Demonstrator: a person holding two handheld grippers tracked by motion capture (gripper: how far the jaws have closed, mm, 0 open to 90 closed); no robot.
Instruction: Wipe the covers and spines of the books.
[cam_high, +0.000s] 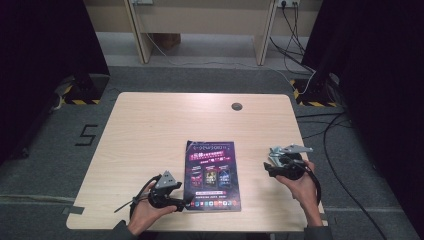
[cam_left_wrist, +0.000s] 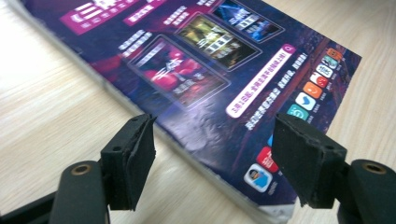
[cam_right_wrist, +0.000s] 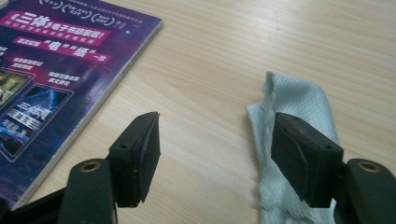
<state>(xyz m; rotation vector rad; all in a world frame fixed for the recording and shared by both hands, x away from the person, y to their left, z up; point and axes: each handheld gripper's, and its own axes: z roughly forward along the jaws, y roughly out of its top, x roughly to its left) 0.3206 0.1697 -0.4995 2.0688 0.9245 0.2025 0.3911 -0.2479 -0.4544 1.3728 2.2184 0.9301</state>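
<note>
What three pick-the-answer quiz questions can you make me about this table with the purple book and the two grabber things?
1. Where does the purple glossy magazine lie?
A. on the light wooden table
B. on the grey floor
C. on a shelf

2. What colour is the crumpled paper towel seen in the right gripper view?
A. red
B. pale, whitish green
C. black

3. How do the jaws of the left gripper stand?
A. clamped on the magazine
C. shut on nothing
B. open, with nothing pinched

Answers: 1 A, since the high view shows the magazine flat on the tabletop between both hands. 2 B, since the towel looks pale beside the right gripper. 3 B, since a wide gap shows between the black pads, above the magazine's corner.
</note>
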